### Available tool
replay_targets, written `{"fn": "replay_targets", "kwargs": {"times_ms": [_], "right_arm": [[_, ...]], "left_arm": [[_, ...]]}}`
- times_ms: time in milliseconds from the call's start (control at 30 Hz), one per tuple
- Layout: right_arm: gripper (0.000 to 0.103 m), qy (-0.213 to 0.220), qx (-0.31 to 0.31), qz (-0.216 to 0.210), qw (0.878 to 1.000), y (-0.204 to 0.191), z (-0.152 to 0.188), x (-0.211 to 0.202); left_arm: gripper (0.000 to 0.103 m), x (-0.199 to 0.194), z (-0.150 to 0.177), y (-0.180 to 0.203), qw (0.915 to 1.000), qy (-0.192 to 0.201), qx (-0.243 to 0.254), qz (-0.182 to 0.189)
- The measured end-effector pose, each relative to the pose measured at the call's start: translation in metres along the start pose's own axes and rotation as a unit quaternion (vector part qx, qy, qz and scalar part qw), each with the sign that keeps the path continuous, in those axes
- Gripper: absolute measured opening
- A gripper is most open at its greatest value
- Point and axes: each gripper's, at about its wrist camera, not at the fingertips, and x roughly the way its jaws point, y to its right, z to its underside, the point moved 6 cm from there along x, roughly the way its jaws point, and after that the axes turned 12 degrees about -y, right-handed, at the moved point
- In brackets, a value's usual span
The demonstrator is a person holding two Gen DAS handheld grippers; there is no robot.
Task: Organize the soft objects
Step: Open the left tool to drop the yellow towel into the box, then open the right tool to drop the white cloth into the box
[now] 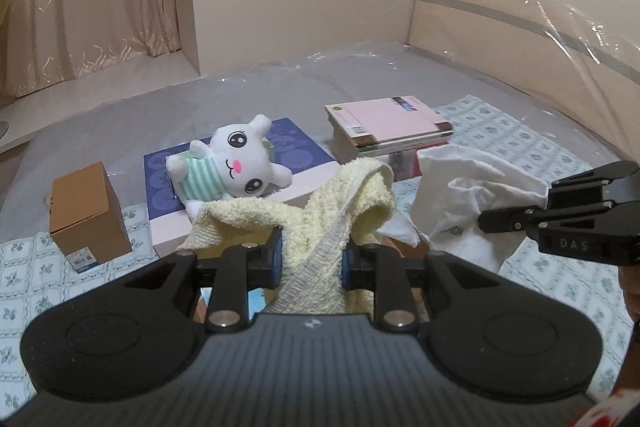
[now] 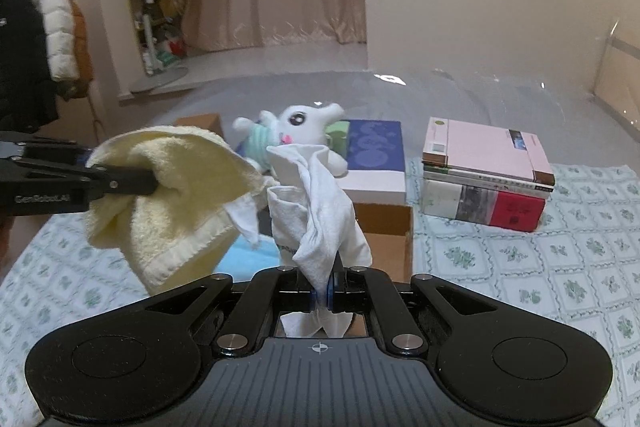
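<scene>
1. Hanging from the left tool (image 1: 312, 263), a pale yellow towel (image 1: 320, 211) is pinched between the blue pads, the jaws held only narrowly apart by its bunched thickness.
2. A white cloth (image 2: 316, 211) is gripped by the right tool (image 2: 320, 297), whose jaws are nearly fully closed on a thin gathered fold; the rest of the cloth stands up ahead of the fingers.
3. Both fabrics are held above the bed (image 2: 540, 267), which is covered by a floral-patterned sheet, and are seen just beside each other.
4. A white plush toy (image 1: 240, 163) in a green striped top is seen lying on a blue and white box (image 1: 296, 155), beyond the towel.
5. A brown cardboard box (image 1: 86, 215) is placed on the bed to the left of the blue box.
6. A stack of books (image 2: 486, 175) with a pink cover on top is set to the right of the plush toy.
7. An open cardboard carton (image 2: 388, 231) is partly hidden behind the white cloth.
</scene>
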Motion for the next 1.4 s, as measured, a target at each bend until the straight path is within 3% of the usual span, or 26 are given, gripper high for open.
{"fn": "replay_targets", "kwargs": {"times_ms": [233,467,633,667,733,767,1033,1400], "right_arm": [[0.005,-0.031,0.004,0.013,0.999,0.015,-0.013,0.047],[0.005,-0.059,0.029,0.011,0.998,0.027,-0.008,0.085],[0.005,-0.077,0.034,0.01,0.996,0.027,0.0,0.109],[0.005,-0.08,0.035,0.009,0.996,0.027,0.002,0.113],[0.005,-0.085,0.037,0.007,0.996,0.026,0.004,0.12],[0.005,-0.086,0.038,0.006,0.996,0.026,0.005,0.122],[0.005,-0.085,0.041,0.005,0.996,0.025,0.004,0.125],[0.005,-0.087,0.047,0.002,0.995,0.023,0.003,0.126]], "left_arm": [[0.023,0.054,-0.012,-0.013,0.9995,-0.025,-0.017,0.005],[0.024,0.105,0.0,-0.013,0.9976,-0.069,-0.004,-0.003],[0.035,0.133,0.009,-0.014,0.9953,-0.094,0.012,-0.016],[0.038,0.135,0.01,-0.014,0.9951,-0.097,0.012,-0.016],[0.056,0.137,0.01,-0.016,0.9953,-0.095,0.009,-0.016],[0.057,0.136,0.009,-0.017,0.9957,-0.092,0.007,-0.014],[0.057,0.117,0.006,-0.034,0.9967,-0.078,-0.017,-0.012],[0.057,0.118,0.015,-0.029,0.9961,-0.087,-0.003,-0.01]]}}
